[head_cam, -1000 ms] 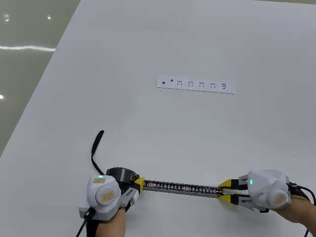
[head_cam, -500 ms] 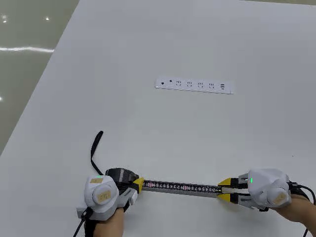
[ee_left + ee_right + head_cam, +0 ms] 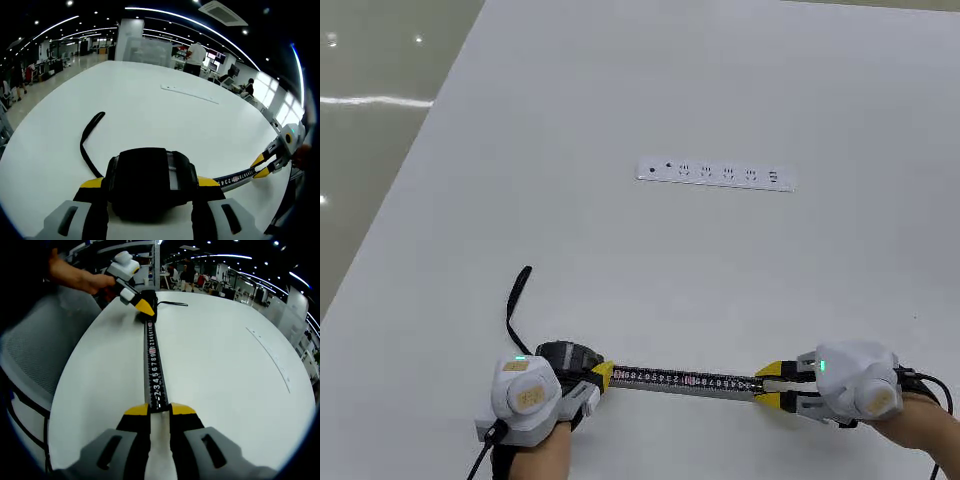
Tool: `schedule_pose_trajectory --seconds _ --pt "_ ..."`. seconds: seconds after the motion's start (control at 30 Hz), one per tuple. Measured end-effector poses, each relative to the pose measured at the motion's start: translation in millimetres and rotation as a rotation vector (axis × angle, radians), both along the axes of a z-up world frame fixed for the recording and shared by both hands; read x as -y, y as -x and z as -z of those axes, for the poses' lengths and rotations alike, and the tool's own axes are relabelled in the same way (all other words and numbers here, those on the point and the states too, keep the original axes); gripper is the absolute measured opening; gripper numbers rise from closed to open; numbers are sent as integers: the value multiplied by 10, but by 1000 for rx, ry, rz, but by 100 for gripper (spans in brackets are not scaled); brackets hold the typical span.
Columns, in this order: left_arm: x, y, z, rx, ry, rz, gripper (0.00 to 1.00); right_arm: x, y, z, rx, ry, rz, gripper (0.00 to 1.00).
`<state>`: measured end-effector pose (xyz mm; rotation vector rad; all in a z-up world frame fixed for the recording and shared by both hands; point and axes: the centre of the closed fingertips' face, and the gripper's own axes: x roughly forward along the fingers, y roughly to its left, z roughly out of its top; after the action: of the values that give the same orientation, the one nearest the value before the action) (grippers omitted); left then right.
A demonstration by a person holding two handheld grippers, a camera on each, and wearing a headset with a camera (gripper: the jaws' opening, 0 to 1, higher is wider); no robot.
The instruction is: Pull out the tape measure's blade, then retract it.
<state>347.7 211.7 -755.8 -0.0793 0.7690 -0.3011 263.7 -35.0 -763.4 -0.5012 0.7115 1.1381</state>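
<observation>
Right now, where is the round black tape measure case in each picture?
Head view: round black tape measure case at bottom left, in left gripper.
Left gripper view: case bottom centre, between the jaws.
Right gripper view: case top, left of centre.
Shared landmark: the numbered blade.

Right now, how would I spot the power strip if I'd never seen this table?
Start at the big white table. Past the black tape measure at its near edge, the power strip lies alone mid-table. It is the flat white bar with a row of sockets.
</observation>
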Motion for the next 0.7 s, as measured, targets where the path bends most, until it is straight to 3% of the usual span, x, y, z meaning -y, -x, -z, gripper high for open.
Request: schedule_pose_trajectory --seconds 0.7 --pt "6 4 5 -6 1 7 65 -113 -18 8 -4 -8 -7 12"
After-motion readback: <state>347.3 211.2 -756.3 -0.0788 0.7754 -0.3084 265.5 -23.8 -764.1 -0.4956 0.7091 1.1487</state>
